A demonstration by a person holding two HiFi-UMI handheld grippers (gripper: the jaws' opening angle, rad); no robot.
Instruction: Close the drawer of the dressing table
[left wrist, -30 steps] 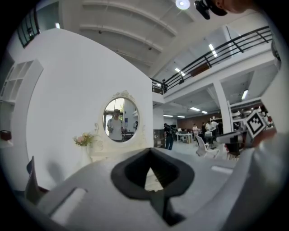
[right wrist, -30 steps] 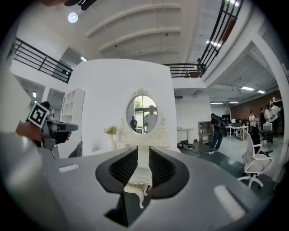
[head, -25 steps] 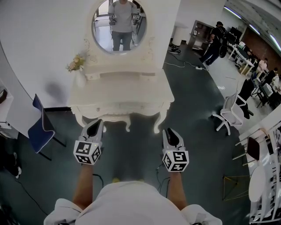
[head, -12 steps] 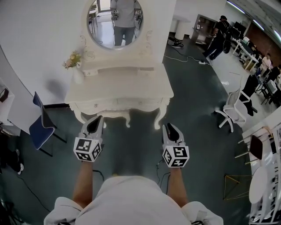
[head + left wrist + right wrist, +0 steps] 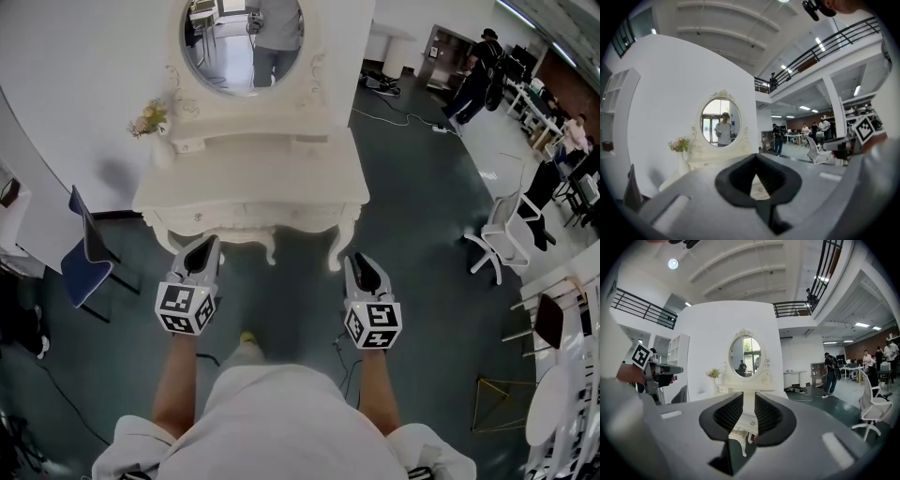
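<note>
White drawer (image 5: 248,217) wants a square, centred push from the tip-closed left claw (image 5: 208,246) or the slightly spread right claw (image 5: 359,262), both empty.

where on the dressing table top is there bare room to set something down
The dressing table top is bare across its middle and right, between the raised back shelf and the front edge. Only the left rear corner is taken, by the vase of flowers.
</note>
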